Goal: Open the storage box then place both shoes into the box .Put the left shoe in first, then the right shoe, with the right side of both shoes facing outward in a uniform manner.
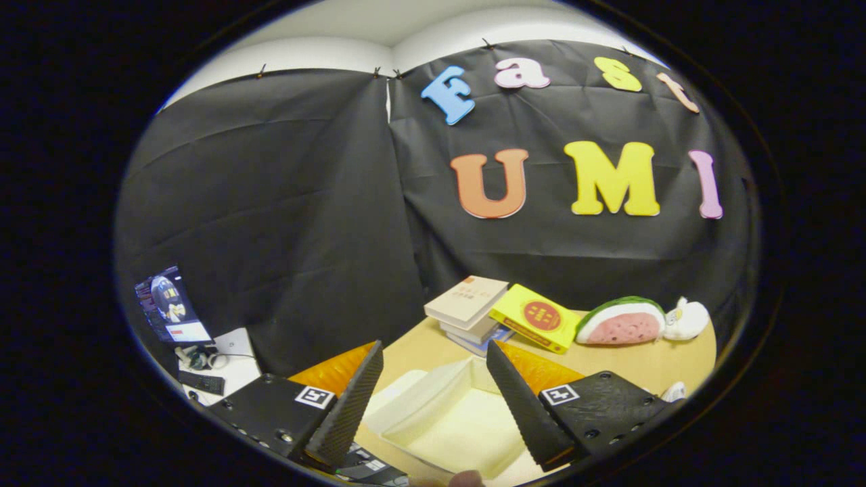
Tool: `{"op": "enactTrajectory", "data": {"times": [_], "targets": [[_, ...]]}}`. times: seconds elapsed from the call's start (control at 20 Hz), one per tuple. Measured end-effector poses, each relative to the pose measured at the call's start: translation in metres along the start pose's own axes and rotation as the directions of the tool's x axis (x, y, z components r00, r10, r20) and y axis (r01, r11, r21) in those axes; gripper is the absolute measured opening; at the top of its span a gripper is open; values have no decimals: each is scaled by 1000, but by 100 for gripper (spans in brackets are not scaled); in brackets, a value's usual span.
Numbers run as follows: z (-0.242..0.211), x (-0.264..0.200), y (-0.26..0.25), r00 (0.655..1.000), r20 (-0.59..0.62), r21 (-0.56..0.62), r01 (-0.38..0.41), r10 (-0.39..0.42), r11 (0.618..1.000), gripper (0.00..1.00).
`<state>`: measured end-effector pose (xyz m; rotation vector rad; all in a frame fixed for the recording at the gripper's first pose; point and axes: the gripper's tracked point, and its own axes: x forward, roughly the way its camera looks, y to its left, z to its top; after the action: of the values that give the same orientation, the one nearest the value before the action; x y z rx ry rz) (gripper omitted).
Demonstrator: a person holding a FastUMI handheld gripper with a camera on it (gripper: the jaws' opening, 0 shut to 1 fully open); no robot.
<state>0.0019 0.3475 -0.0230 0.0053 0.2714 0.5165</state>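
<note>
Gripper view: tool (pixel 433 379) fingers spread; storage box (pixel 450 416) between, long axis diagonal.

The white storage box (pixel 446 419) lies open between the spread fingers (pixel 352 399), which hide its sides. A white shoe (pixel 674 391) peeks past the right finger, mostly hidden.

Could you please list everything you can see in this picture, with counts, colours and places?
storage box: one, cream, on the table, seen between the claw's fingers.
books: a small stack, beige and grey covers, beyond the box.
yellow book: one, red circle on the cover, leaning on the stack.
watermelon slice toy: one, green rind, pink flesh, beside the yellow book.
white plush toy: one, next to the watermelon slice.
table: one, tan wood.
monitor: one, lit, on a side desk.
claw: one, black fingers with orange sides, open.
</note>
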Motion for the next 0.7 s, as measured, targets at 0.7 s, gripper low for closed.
{"op": "enactTrajectory", "data": {"times": [0.7], "targets": [[-103,-144,-266,902,-122,113,427,-414,897,95]]}}
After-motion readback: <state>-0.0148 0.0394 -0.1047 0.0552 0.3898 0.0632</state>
